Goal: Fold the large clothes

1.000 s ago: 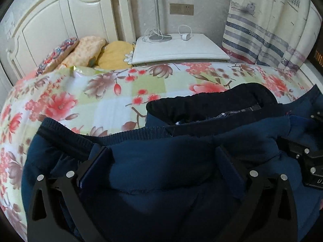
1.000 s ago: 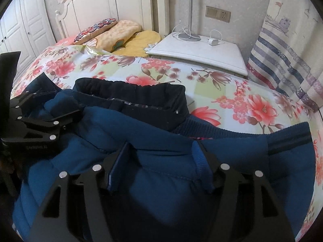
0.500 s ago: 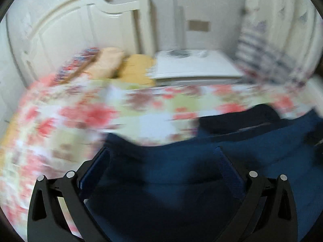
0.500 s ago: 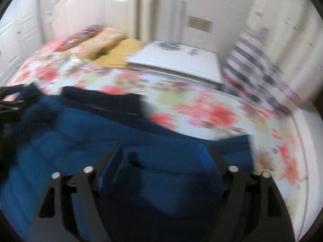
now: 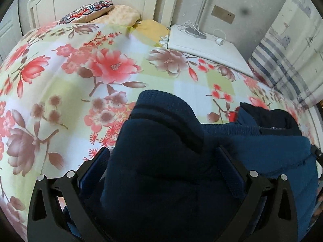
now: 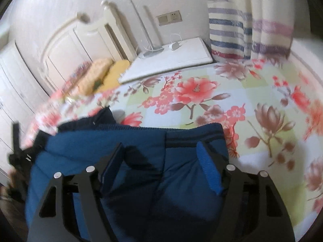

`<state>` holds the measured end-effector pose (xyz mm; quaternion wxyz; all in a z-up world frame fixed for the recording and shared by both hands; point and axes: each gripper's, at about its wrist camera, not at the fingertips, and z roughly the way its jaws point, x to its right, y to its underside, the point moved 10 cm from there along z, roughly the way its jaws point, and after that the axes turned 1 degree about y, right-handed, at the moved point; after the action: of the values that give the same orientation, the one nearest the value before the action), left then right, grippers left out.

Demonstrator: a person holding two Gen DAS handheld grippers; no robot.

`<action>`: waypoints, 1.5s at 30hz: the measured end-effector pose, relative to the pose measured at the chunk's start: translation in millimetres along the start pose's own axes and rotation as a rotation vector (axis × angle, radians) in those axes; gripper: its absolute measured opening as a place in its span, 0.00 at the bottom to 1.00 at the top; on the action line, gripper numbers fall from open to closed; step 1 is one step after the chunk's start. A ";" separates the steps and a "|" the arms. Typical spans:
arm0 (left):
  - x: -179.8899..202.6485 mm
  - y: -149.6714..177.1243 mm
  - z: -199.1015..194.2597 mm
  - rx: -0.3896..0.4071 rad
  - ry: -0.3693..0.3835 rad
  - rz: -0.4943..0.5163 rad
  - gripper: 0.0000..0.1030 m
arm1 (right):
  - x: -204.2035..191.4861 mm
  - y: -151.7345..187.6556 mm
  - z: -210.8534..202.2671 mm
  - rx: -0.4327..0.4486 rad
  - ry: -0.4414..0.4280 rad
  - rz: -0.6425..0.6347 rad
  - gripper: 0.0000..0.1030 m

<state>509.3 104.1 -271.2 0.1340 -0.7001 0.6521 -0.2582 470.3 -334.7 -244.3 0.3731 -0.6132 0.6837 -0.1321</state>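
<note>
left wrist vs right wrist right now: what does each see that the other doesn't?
Left wrist only: the embroidered pillow is sharp, and the jacket's ribbed cuff bulges up between the left claw fingers.

Right wrist only: white wardrobe doors, and the other claw's black frame at left.

Both: blue padded jacket, floral bedspread, white nightstand, striped curtain. The right claw also has fabric between its fingers.

A floral bedspread (image 5: 60, 84) meets a white headboard (image 6: 66, 52), white nightstand (image 5: 203, 46) and striped curtain (image 6: 242, 32)
</note>
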 end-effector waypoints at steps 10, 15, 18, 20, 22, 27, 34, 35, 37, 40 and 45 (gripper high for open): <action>42.8 -3.5 -62.8 0.184 -0.194 0.248 0.96 | -23.9 0.6 -9.3 -0.080 0.290 -0.178 0.76; 107.0 31.4 -76.7 0.179 -0.120 0.390 0.96 | -114.2 17.6 -24.8 -0.022 0.255 -0.398 0.93; 117.3 49.9 -53.9 0.146 -0.190 0.464 0.96 | -143.7 51.5 3.1 -0.103 0.277 -0.539 0.96; 116.7 53.1 -49.8 0.151 -0.183 0.445 0.96 | -139.3 56.0 12.4 -0.114 0.297 -0.527 0.97; 114.9 56.1 -48.3 0.145 -0.160 0.427 0.96 | -131.2 54.7 13.4 -0.131 0.254 -0.461 0.97; 109.8 58.4 -43.2 0.119 -0.108 0.390 0.96 | -87.3 33.5 -21.1 -0.031 0.402 -0.329 0.97; 112.2 59.3 -41.8 0.125 -0.107 0.391 0.96 | 5.4 45.5 -28.8 -0.086 0.284 0.012 0.97; 112.2 58.8 -41.6 0.125 -0.106 0.389 0.96 | 8.8 47.3 -25.9 -0.092 0.253 0.038 0.97; 112.2 58.8 -41.4 0.125 -0.106 0.388 0.96 | 9.6 48.1 -23.5 -0.095 0.239 0.049 0.98; 111.7 58.6 -41.3 0.126 -0.107 0.390 0.96 | 8.5 48.1 -23.2 -0.088 0.250 0.037 0.98; 111.3 59.1 -39.8 0.114 -0.099 0.387 0.96 | 5.7 42.9 -27.4 -0.073 0.305 0.000 0.97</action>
<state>439.9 -5.9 -248.3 0.2524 -0.5648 0.7515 -0.2291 420.2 -338.4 -254.9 0.2425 -0.5991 0.7368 -0.1988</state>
